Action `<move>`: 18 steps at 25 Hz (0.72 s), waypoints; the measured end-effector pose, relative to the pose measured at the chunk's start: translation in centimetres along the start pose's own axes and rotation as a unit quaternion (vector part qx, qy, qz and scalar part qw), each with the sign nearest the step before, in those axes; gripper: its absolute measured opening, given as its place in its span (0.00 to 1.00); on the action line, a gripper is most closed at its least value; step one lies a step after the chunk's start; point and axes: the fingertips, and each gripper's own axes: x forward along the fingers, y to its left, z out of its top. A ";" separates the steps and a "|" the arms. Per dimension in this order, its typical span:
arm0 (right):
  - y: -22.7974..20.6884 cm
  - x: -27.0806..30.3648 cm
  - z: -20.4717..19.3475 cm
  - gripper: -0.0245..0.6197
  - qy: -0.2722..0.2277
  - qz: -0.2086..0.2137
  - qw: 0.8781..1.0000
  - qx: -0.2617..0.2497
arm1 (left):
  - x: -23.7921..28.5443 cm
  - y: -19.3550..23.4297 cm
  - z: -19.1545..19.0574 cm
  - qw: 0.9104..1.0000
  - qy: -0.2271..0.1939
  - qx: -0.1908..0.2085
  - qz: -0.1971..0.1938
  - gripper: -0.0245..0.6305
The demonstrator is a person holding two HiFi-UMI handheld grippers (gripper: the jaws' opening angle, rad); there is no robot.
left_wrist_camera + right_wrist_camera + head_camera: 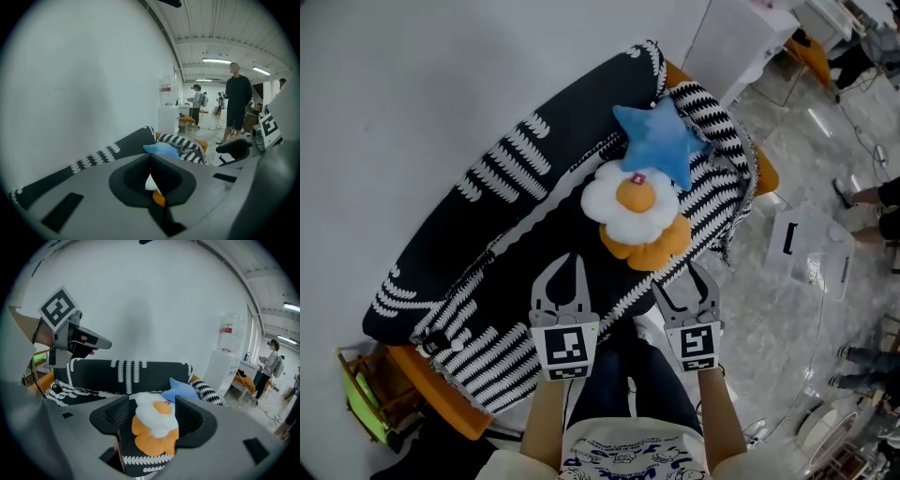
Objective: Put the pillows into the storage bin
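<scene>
Three pillows lie together on a sofa [487, 187] draped in a black-and-white cloth: a blue star pillow [661, 139], a white flower pillow [628, 202] with an orange centre, and an orange flower pillow [649, 248] under it. Both grippers hover short of the sofa's front edge, touching no pillow. My left gripper [565, 267] has its jaw tips together, and only a sliver of pillow shows through in the left gripper view [151, 161]. My right gripper [689, 281] stands open. In the right gripper view [153, 408] the white pillow [154, 411] and orange pillow [150, 439] show between its jaws.
A white box-like container [811, 248] sits on the grey floor right of the sofa. A white cabinet [741, 42] stands beyond the sofa's far end, against a white wall. People [236, 105] stand in the room beyond. A green-yellow object [361, 394] lies by the sofa's near left end.
</scene>
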 end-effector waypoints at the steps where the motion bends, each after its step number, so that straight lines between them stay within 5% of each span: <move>1: 0.0 0.9 -0.8 0.54 0.008 0.007 1.000 -0.003 | 0.8 -0.1 -0.6 1.000 0.004 -0.001 -0.001 0.06; 18: -2.4 16.7 -19.7 0.54 0.128 0.086 0.987 -0.048 | 12.1 -3.6 -15.1 0.996 0.088 -0.020 0.012 0.06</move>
